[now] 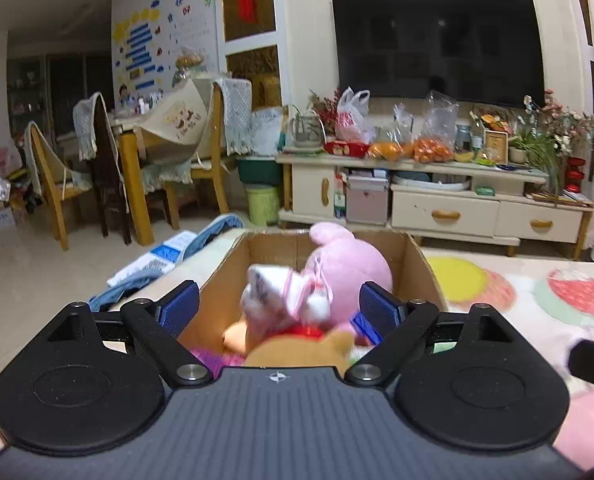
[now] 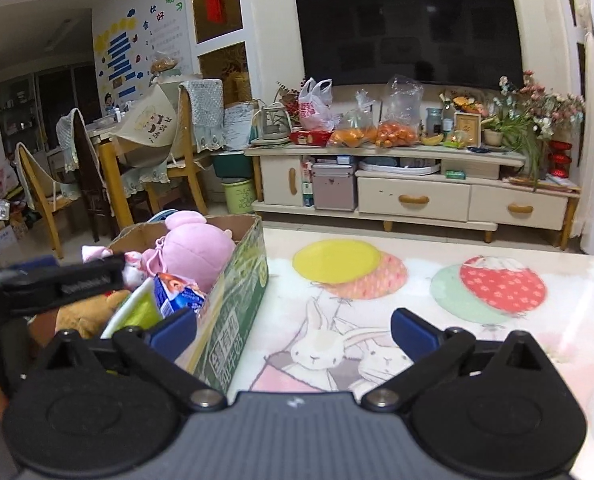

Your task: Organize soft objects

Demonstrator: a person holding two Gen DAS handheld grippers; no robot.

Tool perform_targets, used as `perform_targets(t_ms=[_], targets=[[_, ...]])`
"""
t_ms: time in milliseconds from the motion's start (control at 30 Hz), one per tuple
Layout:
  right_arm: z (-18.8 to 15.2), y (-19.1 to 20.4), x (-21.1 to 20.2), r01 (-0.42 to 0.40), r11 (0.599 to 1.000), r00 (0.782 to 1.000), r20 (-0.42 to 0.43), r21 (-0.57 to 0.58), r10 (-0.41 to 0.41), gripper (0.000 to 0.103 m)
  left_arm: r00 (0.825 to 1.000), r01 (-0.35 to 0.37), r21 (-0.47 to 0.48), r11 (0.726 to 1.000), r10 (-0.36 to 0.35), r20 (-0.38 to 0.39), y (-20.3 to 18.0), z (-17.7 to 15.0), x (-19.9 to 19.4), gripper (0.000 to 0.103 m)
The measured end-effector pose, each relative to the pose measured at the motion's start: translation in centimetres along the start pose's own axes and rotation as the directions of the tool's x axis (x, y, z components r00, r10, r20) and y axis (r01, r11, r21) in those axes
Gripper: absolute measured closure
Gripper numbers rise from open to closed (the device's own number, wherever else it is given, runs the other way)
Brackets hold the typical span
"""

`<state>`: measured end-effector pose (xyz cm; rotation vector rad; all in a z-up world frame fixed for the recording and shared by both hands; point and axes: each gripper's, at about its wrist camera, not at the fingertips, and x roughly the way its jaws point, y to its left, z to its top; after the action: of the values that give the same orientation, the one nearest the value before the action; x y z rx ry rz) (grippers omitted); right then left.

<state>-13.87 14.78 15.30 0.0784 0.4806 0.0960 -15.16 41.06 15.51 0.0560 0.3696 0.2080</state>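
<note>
An open cardboard box (image 1: 417, 264) stands on the patterned table and holds soft toys: a pink plush (image 1: 349, 272), a small white and pink plush (image 1: 285, 292) on top, and a brown bear (image 1: 297, 352) at the near side. My left gripper (image 1: 279, 308) is open, above the box's near end, with the white plush between its fingers but not clamped. My right gripper (image 2: 293, 332) is open and empty over the table, just right of the box (image 2: 237, 300). The pink plush (image 2: 197, 252), the bear (image 2: 85, 316) and a blue packet (image 2: 177, 296) show in the right wrist view.
The table cover (image 2: 417, 300) with balloon and rabbit prints spreads to the right of the box. A TV cabinet (image 2: 413, 196) with bags of fruit stands behind, under a wall TV (image 2: 409, 24). Wooden chairs (image 1: 209, 152) and a dining table stand at the back left. Blue cloth (image 1: 201, 240) lies left of the box.
</note>
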Motion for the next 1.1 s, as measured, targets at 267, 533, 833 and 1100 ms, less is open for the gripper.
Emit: perform_targets(t_ms=[267, 533, 833, 1100], targets=[[-0.1, 1.6, -4.5, 0.002, 1.000, 1.000, 0.018, 0.005, -0.002, 0.001, 0.994, 0.070, 0.002, 0.998, -0.070, -0.085, 1.9, -1.3, -7.9, 0.000], [-1.3, 3.8, -8.7, 0.007, 0.999, 0.999, 0.048, -0.047, -0.004, 0.001, 0.997, 0.048, 0.008, 0.999, -0.047, -0.062, 3.3, -2.0, -13.5, 0.000], [-1.4, 5.6, -11.8, 0.002, 0.997, 0.997, 0.078, -0.080, 0.004, 0.001, 0.998, 0.047, -0.018, 0.999, -0.048, -0.036, 4.1, -2.5, -16.4, 0.000], [-1.5, 7.2, -13.3, 0.007, 0.994, 0.994, 0.108, -0.111, 0.005, 0.001, 0.999, 0.041, -0.040, 0.998, -0.042, -0.012, 4.4, -2.2, -17.0, 0.000]])
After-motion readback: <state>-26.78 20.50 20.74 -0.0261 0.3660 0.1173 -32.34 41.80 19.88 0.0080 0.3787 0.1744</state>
